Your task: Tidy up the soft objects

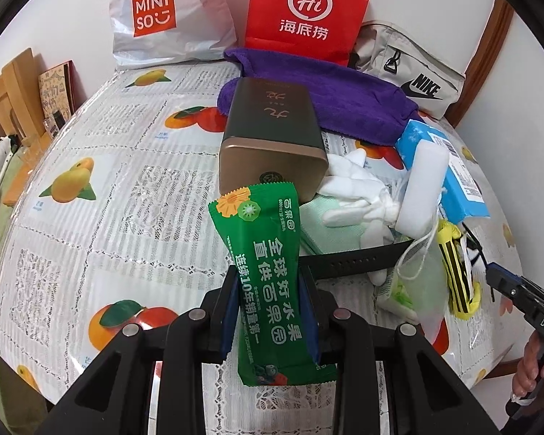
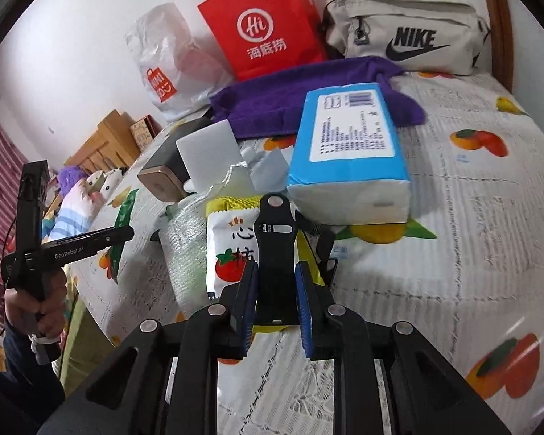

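My left gripper [image 1: 269,308] is shut on a green snack packet [image 1: 268,253], which stands up between the blue pads above the fruit-print tablecloth [image 1: 119,217]. In the right wrist view the same packet [image 2: 121,239] hangs from that gripper at the left. My right gripper [image 2: 275,290] is shut on a black strap [image 2: 275,243], which crosses a yellow-and-white snack packet [image 2: 225,253]. Another length of the strap [image 1: 344,268] lies flat on the cloth. The right gripper [image 1: 497,275] shows at the right edge, beside the yellow packet [image 1: 457,272].
A cluttered pile holds a gold-green tin [image 1: 272,137], white gloves [image 1: 355,185], a white block [image 1: 424,188], a mesh pouch [image 2: 188,250], a blue tissue pack [image 2: 348,145] and a purple towel [image 2: 290,101]. Red bag [image 2: 268,25], white plastic bag [image 1: 163,14] and Nike pouch [image 2: 406,36] line the wall.
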### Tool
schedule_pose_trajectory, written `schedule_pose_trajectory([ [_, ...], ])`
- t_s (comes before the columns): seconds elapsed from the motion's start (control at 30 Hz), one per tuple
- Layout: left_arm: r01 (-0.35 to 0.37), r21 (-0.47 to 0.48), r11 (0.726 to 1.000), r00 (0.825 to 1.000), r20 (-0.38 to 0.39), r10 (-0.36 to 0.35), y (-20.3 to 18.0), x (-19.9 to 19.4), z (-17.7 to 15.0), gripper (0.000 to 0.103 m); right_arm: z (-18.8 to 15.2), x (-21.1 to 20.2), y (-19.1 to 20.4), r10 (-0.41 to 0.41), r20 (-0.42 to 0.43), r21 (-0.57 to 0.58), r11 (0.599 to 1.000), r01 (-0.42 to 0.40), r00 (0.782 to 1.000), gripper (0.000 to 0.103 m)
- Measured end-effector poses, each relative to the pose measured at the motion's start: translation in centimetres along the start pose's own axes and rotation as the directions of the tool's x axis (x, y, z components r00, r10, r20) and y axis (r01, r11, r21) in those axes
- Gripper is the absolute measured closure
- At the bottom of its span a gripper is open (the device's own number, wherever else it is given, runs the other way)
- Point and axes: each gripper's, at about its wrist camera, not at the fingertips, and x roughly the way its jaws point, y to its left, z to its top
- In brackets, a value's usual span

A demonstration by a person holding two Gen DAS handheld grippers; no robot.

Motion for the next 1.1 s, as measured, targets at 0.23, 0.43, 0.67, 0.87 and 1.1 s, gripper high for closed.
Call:
schedule_pose_trajectory([
  [0.23, 0.006, -0.001, 1.000, 1.000, 0.016, -0.006, -0.2, -0.7, 0.0, 0.074, -0.3, -2.8, -0.2, -0.046, 0.046, 0.002, 0.999, 0.046, 0.998, 0.082],
  [0.43, 0.003, -0.001, 1.000, 1.000, 0.027, -0.003, -0.2, -1.3, 0.1, 0.074, -0.4, -4.7, -0.9, -0.082, 0.078, 0.016, 0.997, 0.081, 0.994, 0.082],
  [0.67, -0.001, -0.007, 1.000, 0.999, 0.037, 0.001, -0.1, -1.8, 0.8, 0.074, 0.2, -6.0, -1.3, -0.100, 0.109, 0.016, 0.995, 0.099, 0.989, 0.082],
  [0.87, -0.006, -0.004, 1.000, 0.999, 0.052, 0.006, -0.2, -2.5, 2.0, 0.074, 1.4, -6.3, -1.2, -0.107, 0.129, 0.013, 0.994, 0.107, 0.986, 0.082],
  [1.1, -0.017, -0.004, 1.000, 0.997, 0.081, 0.017, 0.0, -3.3, 4.3, 0.074, 3.8, -6.4, -0.7, -0.101, 0.153, -0.009, 0.995, 0.104, 0.983, 0.082],
])
